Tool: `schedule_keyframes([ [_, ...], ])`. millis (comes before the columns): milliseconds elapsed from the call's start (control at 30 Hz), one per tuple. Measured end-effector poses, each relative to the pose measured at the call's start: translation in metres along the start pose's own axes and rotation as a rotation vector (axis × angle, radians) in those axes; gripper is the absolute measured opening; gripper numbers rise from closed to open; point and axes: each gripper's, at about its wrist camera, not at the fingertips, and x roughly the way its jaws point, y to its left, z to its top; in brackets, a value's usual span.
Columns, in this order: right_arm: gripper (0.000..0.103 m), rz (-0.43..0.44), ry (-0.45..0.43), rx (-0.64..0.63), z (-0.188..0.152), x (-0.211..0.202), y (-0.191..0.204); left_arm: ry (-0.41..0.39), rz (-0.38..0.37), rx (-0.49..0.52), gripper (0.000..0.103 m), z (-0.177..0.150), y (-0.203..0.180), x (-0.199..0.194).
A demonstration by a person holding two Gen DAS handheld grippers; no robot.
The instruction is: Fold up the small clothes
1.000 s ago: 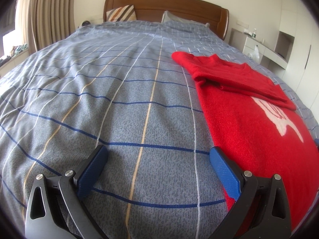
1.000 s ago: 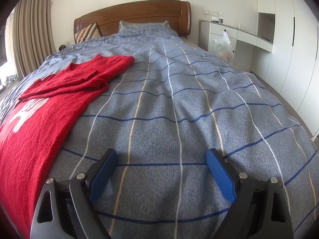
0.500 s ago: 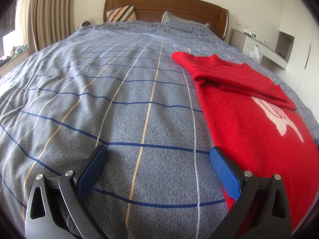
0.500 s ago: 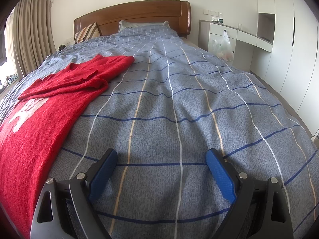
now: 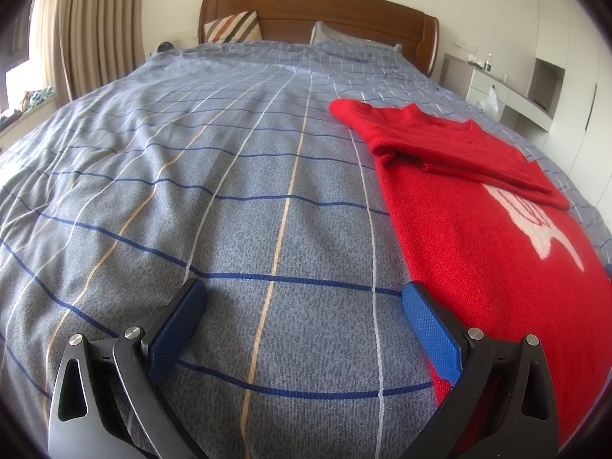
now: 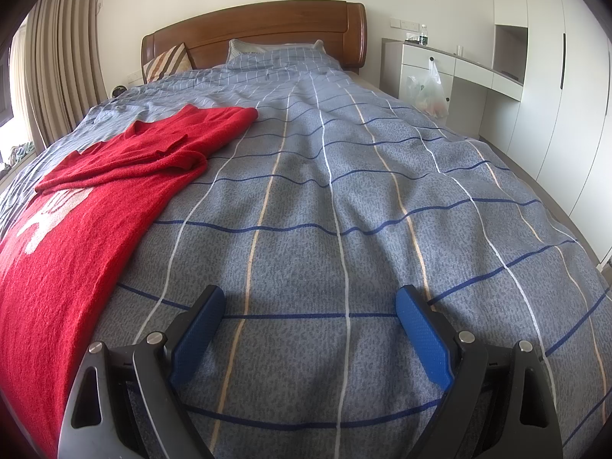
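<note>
Nearest in the left wrist view: left hand-held gripper (image 5: 302, 306), jaws spread wide, nothing between them but checked duvet (image 5: 191, 191). Right blue pad sitting just at the near edge of the red sweater (image 5: 478, 229), touching or a hair off, hard to call. Over in the right wrist view: right hand-held gripper (image 6: 310, 313), likewise spread wide and empty, poised over bare duvet with the sweater's hem well off to its left.

Further out: sweater lying lengthwise on the bed, white motif showing on the body, both sleeves folded in across the chest, collar pointing toward the headboard (image 5: 317, 11). By the look of it, sleeves done, lengthwise fold of the body not yet started.

Risks from here: knit soft and floppy, so a pinch at the hem with only one layer caught likely to drag the top layer and skew the fold. Pinching too deep could snag the duvet along with the knit and lift both. Uneven lift between the two sides could let the tucked sleeves slide out.

Far end: striped cushion (image 5: 233, 26), pillow, and a plastic bag (image 6: 428, 88) hanging by the white desk.
</note>
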Motion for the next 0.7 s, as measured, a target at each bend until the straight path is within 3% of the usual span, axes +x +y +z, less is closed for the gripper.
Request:
schedule_keyframes([
  [700, 0.090, -0.009, -0.001, 0.000, -0.0011, 0.0009, -0.0006, -0.006, 0.013, 0.009, 0.102, -0.0001, 0.0024, 0.0001],
])
